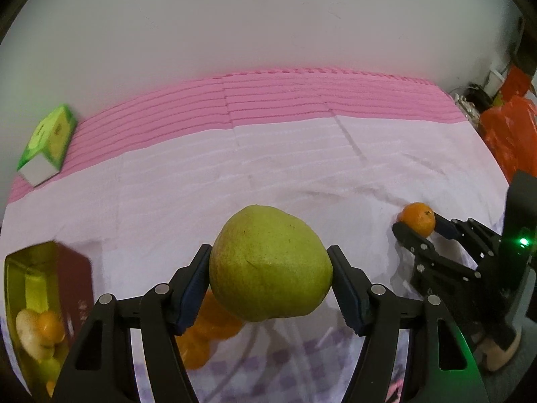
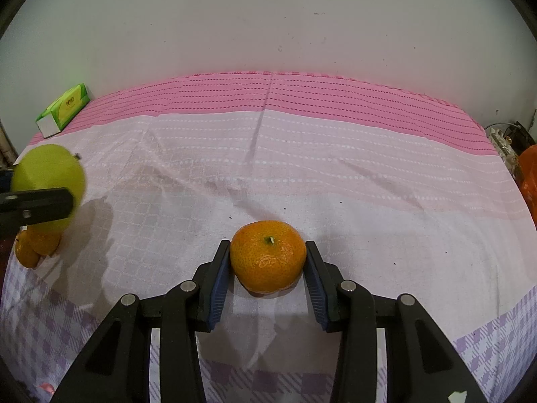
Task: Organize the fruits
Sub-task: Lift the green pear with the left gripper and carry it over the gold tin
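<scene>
Pear (image 1: 270, 265): clamped at its widest part between the half-open jaws of the left gripper (image 1: 271, 277), carried clear of the cloth, likely bound for the box.
Loose oranges (image 1: 204, 332): heaped on the bed (image 1: 302, 168) under the pear, apparently not yet sorted.
Gold box (image 1: 23, 288): at the near left, already holding fruit; seemingly the collecting place.
Mandarin (image 2: 267, 256): resting on the bed, stem up, right gripper (image 2: 267, 270) jaws narrowed onto its flanks.
Tissue pack (image 2: 63, 109): far left, by the wall.
</scene>
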### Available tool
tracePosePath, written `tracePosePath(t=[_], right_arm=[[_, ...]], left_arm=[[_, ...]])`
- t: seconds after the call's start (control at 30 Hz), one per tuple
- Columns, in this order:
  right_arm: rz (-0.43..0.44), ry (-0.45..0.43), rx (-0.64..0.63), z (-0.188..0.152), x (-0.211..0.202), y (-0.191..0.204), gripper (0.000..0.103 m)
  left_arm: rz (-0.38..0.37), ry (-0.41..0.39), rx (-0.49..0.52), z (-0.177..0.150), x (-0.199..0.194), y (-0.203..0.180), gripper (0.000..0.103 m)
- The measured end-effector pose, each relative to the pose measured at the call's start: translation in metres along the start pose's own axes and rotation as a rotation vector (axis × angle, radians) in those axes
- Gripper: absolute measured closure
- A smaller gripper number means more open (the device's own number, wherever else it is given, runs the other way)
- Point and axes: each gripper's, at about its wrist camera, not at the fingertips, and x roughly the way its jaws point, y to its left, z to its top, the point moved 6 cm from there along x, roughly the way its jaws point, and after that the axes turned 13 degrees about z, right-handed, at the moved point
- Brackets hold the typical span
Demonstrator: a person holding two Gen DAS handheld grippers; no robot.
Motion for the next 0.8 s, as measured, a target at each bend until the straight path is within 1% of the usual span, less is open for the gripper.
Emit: tracePosePath(t=[0.1, 0.27, 0.47, 0.63, 0.8], right_arm=[[-0.001, 0.0, -0.001, 0.0, 0.0, 0.0, 0.064], [0.0, 0.0, 0.0, 0.0, 0.0, 0.0, 0.064], [0.0, 0.0, 0.0, 0.0, 0.001, 0.0, 0.064], [0.0, 0.0, 0.0, 0.0, 0.001, 0.0, 0.064], [0.0, 0.0, 0.0, 0.0, 0.001, 0.0, 0.064]], left_arm=[[0.019, 0.0, -0.011, -0.006, -0.012, 0.011, 0.035], [0.06, -0.027, -0.031, -0.014, -0.038, 0.04, 0.035], [0.105, -0.033, -0.104, -0.024, -0.058, 0.088, 0.035], [0.156, -0.018, -0.165, -0.037, -0.063, 0.126, 0.035], [0.197, 0.024, -0.249, -0.059, -0.063, 0.168, 0.035]])
